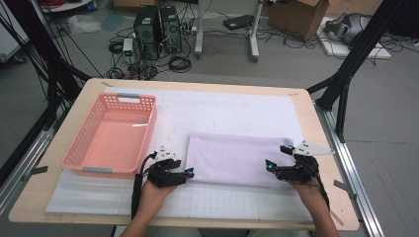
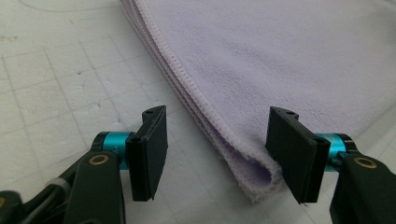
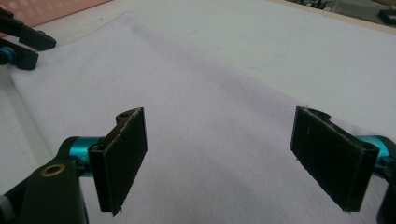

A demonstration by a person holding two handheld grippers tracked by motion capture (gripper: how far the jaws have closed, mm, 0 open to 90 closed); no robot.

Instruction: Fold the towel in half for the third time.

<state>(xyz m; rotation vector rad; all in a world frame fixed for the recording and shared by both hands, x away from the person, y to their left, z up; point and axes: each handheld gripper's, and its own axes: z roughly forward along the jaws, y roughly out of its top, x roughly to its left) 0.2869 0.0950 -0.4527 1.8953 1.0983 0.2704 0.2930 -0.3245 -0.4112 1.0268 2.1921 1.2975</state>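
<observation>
The left gripper (image 2: 217, 154) has its jaws spread around the near corner of the folded lilac terry towel (image 2: 280, 60), one pad touching it. The right gripper (image 3: 238, 158) hovers over the towel with its jaws wide apart.

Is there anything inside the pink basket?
No, the pink basket in the high view has a bare bottom, and the folded purple towel lies beside it on the white mat.

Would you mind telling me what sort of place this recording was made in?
Most likely a robotics or data-collection lab. The wooden table sits inside a black metal frame, computer towers and loose cables lie on the floor behind it, and cardboard boxes stand at the back.
</observation>
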